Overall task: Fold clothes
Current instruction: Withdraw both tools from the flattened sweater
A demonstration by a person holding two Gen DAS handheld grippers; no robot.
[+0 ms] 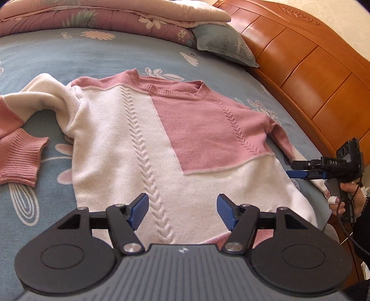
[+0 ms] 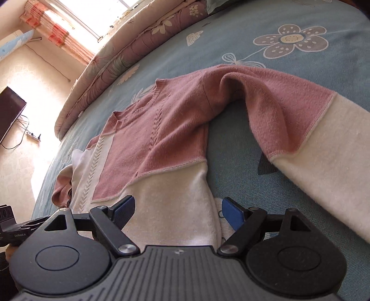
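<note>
- Lying face up on the bed (image 1: 97,51): sweater (image 1: 143,139), collar toward the folded quilt (image 1: 115,18), hem toward both grippers, long axis running away from them.
- Hovering over the hem end: left gripper (image 1: 182,210), jaws apart, nothing between the pads, cable-knit stripe right beneath.
- Reaching in from the headboard (image 1: 312,69) side: right gripper (image 2: 178,213), jaws wide apart and empty, straddling the sweater's side seam low on the body.
- Stretching out past the right gripper toward that side: pink-and-white sleeve (image 2: 300,129), humped at the shoulder; nearer the right hand, so probably its fold to make.
- Bunched on the far side: other sleeve (image 1: 34,111), ribbed cuff (image 1: 20,159) curled back toward the body; nearer the left hand.
- Hidden under the left gripper's body: the hem itself, only a pink strip showing.
- Cut off by the right view's edge: near sleeve's cuff.
- Poking out beside the seam: white strap or label (image 2: 223,220), hard to identify, as with a dark patch under the sleeve.
</note>
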